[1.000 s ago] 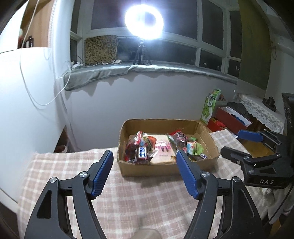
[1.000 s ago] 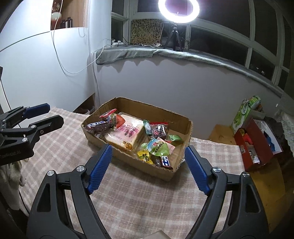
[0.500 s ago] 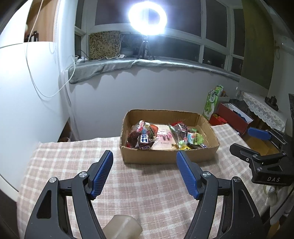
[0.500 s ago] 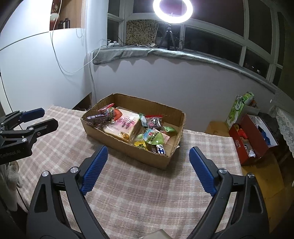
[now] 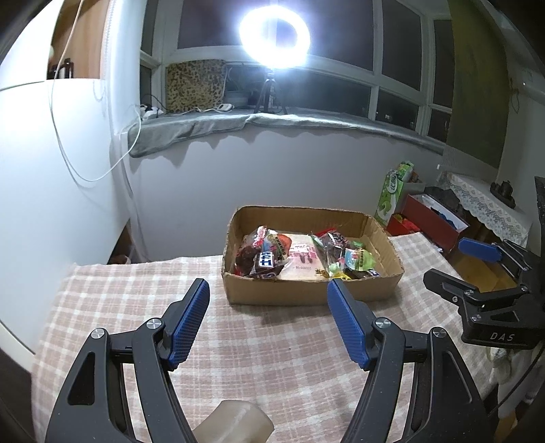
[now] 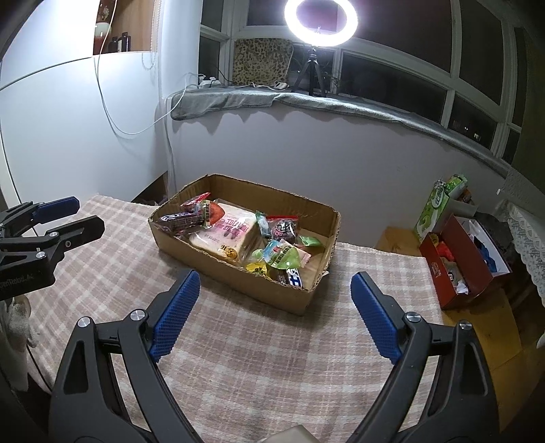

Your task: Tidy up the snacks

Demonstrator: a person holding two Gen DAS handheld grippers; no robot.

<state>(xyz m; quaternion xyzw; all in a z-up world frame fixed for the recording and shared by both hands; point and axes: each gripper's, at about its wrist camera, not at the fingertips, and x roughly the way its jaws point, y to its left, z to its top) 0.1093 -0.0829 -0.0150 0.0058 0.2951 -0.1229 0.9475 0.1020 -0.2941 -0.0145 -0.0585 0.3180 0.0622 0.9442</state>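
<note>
A shallow cardboard box [image 5: 306,293] [image 6: 235,269] sits on the checked tablecloth and holds several wrapped snacks, among them a pale bread pack [image 6: 226,235] [image 5: 301,259], a green-labelled packet [image 6: 282,254] and a dark chocolate bar [image 6: 178,219]. My left gripper [image 5: 269,320] is open and empty, well back from the box's near wall. My right gripper [image 6: 274,313] is open and empty, in front of the box's near corner. Each gripper shows in the other's view: the right one [image 5: 477,272] at the right edge, the left one [image 6: 58,218] at the left edge.
The table with the pink checked cloth [image 6: 238,357] stands against a grey wall under a window sill. A red open box [image 6: 460,259] and a green carton [image 6: 439,208] stand on the floor to the right. A ring light [image 5: 274,32] shines from the sill.
Both grippers have drawn back and up from the box, which now looks smaller and farther. Both stay open and empty. The snacks have not moved.
</note>
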